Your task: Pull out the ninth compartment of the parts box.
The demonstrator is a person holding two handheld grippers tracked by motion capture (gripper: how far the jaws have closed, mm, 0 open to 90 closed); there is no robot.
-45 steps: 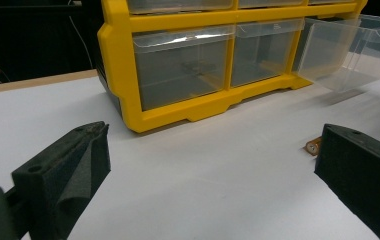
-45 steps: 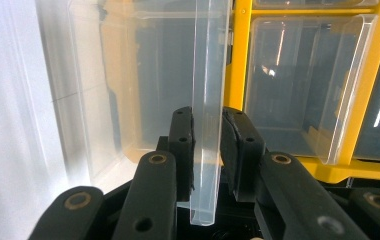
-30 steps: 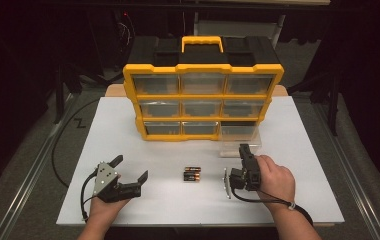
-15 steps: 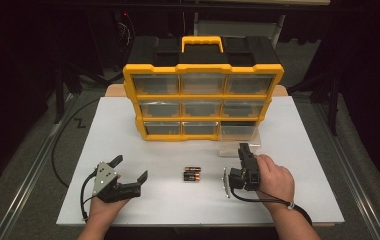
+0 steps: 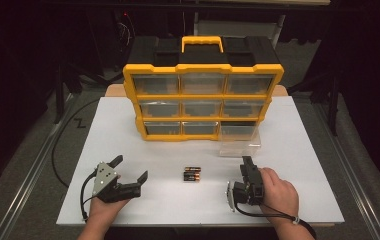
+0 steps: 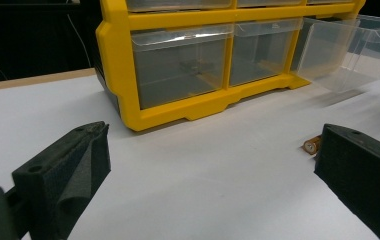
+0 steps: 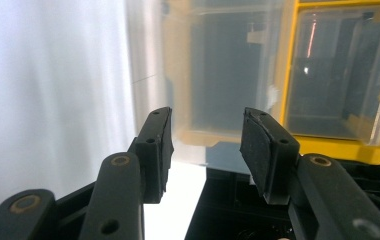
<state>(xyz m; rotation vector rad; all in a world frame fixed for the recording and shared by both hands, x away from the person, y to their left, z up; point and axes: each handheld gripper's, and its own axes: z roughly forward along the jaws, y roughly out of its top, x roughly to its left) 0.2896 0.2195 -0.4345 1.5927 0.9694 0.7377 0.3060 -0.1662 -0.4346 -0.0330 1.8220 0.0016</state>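
Observation:
A yellow organizer [image 5: 203, 100] with clear drawers stands at the back of the white table. Its bottom-right clear drawer [image 5: 239, 140] is pulled out onto the table. Two batteries [image 5: 191, 174] lie side by side in front of it. My right gripper [image 5: 248, 163], turned on its side, points at the pulled-out drawer [image 7: 218, 65] just short of it. Its jaws [image 7: 205, 145] have just been opening and stand apart with nothing between them. My left gripper [image 5: 130, 168] rests at the front left, wide open and empty, with a battery [image 6: 312, 145] beside its right jaw.
The table's near edge [image 5: 193, 223] runs just behind both hands. A black cable [image 5: 58, 150] loops off the table's left side. The organizer [image 6: 123, 65] has a yellow carry handle [image 5: 202, 42] on top. Bare white tabletop lies between the grippers and the organizer.
My right gripper has drawn back a little from the pulled-out drawer toward the near edge. The left gripper and the batteries have not moved.

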